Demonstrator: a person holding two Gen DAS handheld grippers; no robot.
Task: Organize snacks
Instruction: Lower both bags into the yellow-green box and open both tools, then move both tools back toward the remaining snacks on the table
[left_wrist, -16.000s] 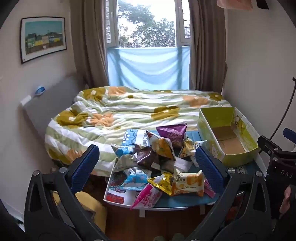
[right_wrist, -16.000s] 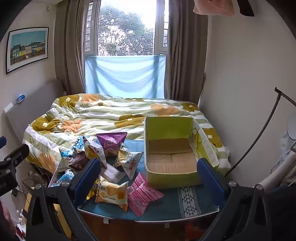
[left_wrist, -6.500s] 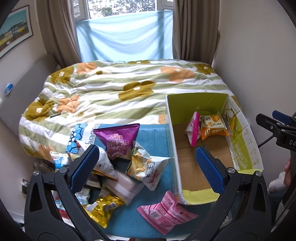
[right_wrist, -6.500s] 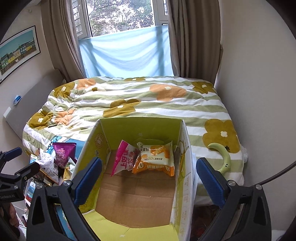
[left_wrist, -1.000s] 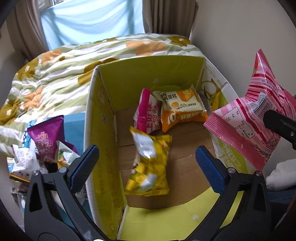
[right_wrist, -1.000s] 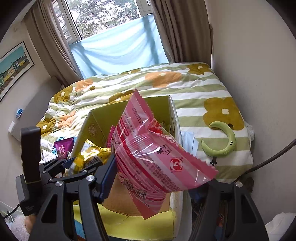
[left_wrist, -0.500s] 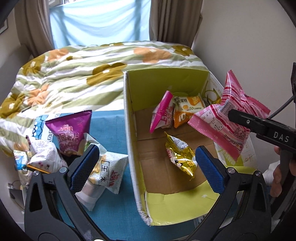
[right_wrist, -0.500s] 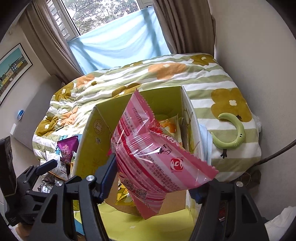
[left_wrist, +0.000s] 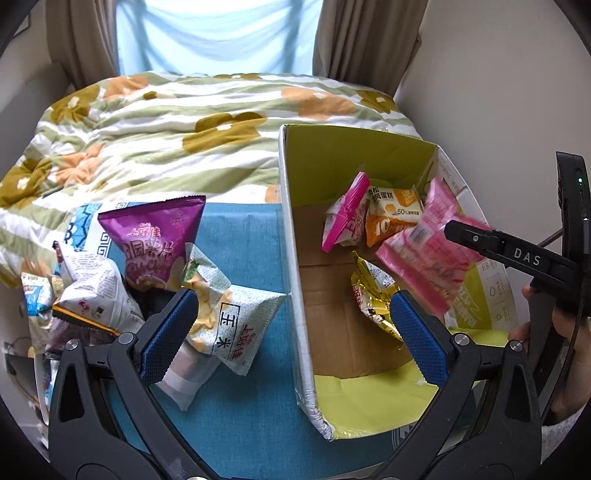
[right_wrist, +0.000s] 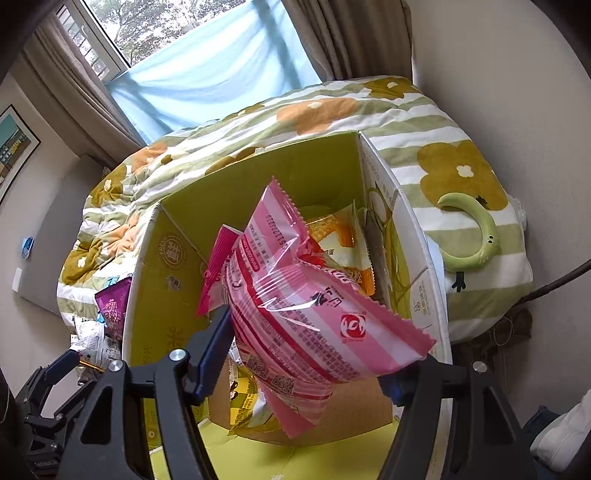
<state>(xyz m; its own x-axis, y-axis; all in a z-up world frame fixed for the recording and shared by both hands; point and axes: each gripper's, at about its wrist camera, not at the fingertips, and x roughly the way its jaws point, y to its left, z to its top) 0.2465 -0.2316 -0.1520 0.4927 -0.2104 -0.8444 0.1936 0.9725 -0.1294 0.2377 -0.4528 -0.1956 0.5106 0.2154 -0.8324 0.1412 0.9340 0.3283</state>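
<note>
A green-lined cardboard box (left_wrist: 291, 206) stands open on the blue cloth. Inside lie a magenta packet (left_wrist: 345, 218), an orange cake packet (left_wrist: 391, 214) and a gold packet (left_wrist: 373, 291). My right gripper (right_wrist: 314, 354) is shut on a pink striped snack bag (right_wrist: 306, 317) and holds it over the box (right_wrist: 162, 258); the bag shows blurred in the left wrist view (left_wrist: 424, 251). My left gripper (left_wrist: 291, 328) is open and empty above the box's left wall. A purple chip bag (left_wrist: 151, 232) and a white-green bag (left_wrist: 229, 317) lie left of the box.
Several more snack packets (left_wrist: 85, 291) are piled at the left edge of the blue cloth (left_wrist: 236, 417). A flowered quilt (left_wrist: 166, 129) covers the bed behind. A green crescent toy (right_wrist: 476, 232) lies on the bed right of the box. A wall is close on the right.
My right gripper has lowered the pink bag further into the box. My left gripper has drawn back to the left, so the loose snacks beside the box show more.
</note>
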